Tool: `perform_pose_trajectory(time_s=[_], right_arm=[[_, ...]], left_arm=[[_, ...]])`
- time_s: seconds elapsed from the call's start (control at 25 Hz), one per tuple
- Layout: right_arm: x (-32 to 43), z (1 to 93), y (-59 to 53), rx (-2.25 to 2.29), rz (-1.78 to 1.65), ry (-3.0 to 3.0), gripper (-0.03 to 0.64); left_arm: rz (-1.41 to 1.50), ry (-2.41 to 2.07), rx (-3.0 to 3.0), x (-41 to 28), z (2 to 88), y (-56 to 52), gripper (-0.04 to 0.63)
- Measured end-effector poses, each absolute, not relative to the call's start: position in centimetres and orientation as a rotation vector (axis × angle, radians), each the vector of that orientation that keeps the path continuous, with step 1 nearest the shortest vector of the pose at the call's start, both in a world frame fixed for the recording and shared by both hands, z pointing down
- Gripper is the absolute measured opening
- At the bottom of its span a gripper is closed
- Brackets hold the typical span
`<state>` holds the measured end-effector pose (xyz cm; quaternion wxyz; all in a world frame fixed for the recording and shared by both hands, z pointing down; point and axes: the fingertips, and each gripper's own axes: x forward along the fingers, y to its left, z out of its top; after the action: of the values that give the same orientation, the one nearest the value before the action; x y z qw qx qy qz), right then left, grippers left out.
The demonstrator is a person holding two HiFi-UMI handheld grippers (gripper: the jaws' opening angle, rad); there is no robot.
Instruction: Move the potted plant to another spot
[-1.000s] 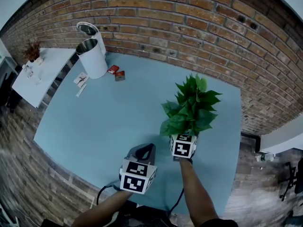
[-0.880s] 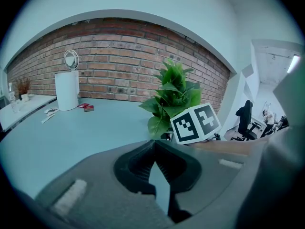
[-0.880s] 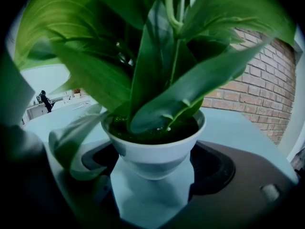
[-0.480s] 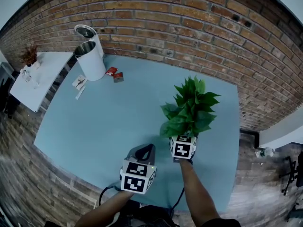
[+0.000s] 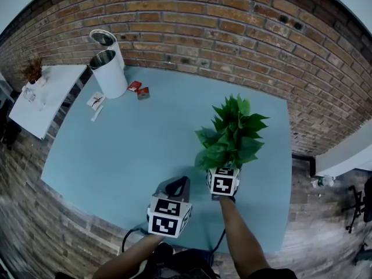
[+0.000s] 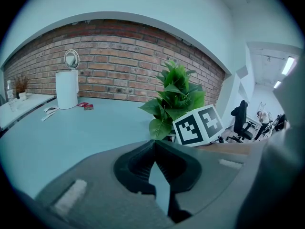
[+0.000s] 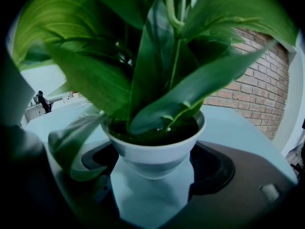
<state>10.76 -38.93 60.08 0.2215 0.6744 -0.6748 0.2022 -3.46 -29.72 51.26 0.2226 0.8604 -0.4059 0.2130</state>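
Brick wall (image 5: pixel 232 34) backs a pale blue table (image 5: pixel 128 150). Well apart from the white bin (image 5: pixel 110 71), toward the table's opposite edge, is the potted plant (image 5: pixel 232 133), leafy, in a small white pot. The right gripper (image 5: pixel 224 174) has its jaws spread around the pot, pads seemingly pressed against both sides. The left gripper (image 5: pixel 178 185), somewhat nearer the bin, holds nothing, its jaw tips meeting. The risk from here is that the pot's smooth, tapering wall could slip from the pads, or the top-heavy foliage could tip it, if it is carried fast.
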Motion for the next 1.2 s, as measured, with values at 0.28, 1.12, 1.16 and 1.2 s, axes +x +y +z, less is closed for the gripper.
perform_pose_trajectory(time_s=[0.28,1.12,1.16,1.2], right_arm=[[10.2,60.2,-37.0,1.873,0.569,-1.848,0.465],[8.7,58.9,-31.2,1.926,0.563,-1.808,0.465],[8.6,58.9,-30.9,1.932,0.563,-1.806,0.465],[8.6,59.0,-30.5,1.946,0.563,-1.801,0.465]], left_arm=[[0.588,-1.092,2.405,-3.6,51.0,-28.7,-0.002],[0.633,-0.992,2.480,-4.4,51.4,-25.2,-0.002],[0.634,-0.989,2.483,-4.5,51.4,-25.0,-0.002],[0.635,-0.985,2.486,-4.6,51.4,-24.7,-0.002]])
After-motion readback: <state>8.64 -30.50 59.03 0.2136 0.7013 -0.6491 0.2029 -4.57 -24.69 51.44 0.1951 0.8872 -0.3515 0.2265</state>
